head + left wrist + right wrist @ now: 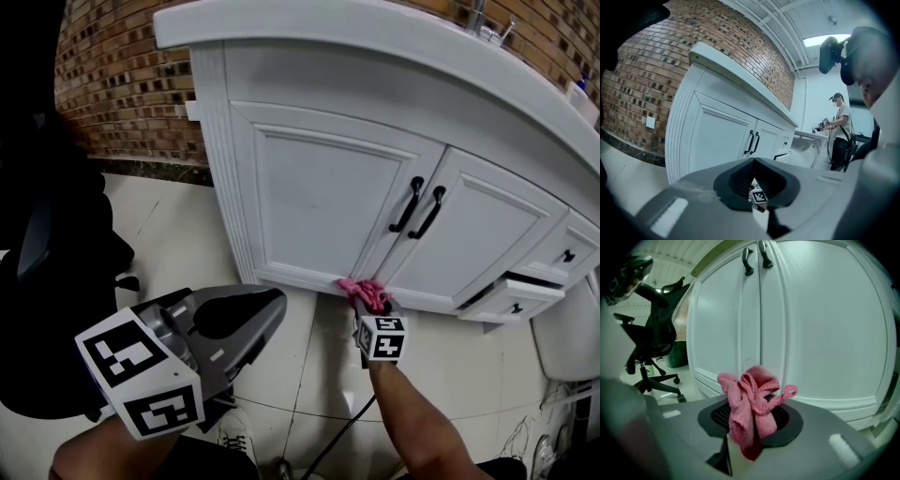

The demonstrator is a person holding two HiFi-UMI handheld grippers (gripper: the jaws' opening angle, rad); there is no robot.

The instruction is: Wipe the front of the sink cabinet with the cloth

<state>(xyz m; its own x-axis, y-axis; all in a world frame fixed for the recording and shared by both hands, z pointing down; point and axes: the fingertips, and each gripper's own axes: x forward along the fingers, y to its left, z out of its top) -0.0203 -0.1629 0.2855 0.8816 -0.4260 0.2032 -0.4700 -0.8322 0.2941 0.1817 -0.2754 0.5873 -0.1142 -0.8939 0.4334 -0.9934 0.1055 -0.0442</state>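
Against cabinet base, bunched pink cloth pinched in right gripper, left gripper closed.

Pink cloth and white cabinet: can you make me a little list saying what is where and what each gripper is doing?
right gripper: shut on the pink cloth, which is bunched up
where: at the bottom rail of the sink cabinet, below the door handles
left gripper: jaws together, nothing held, away from the cabinet
handles: two, black, side by side
drawer: on the right, partly open
floor: pale tiles
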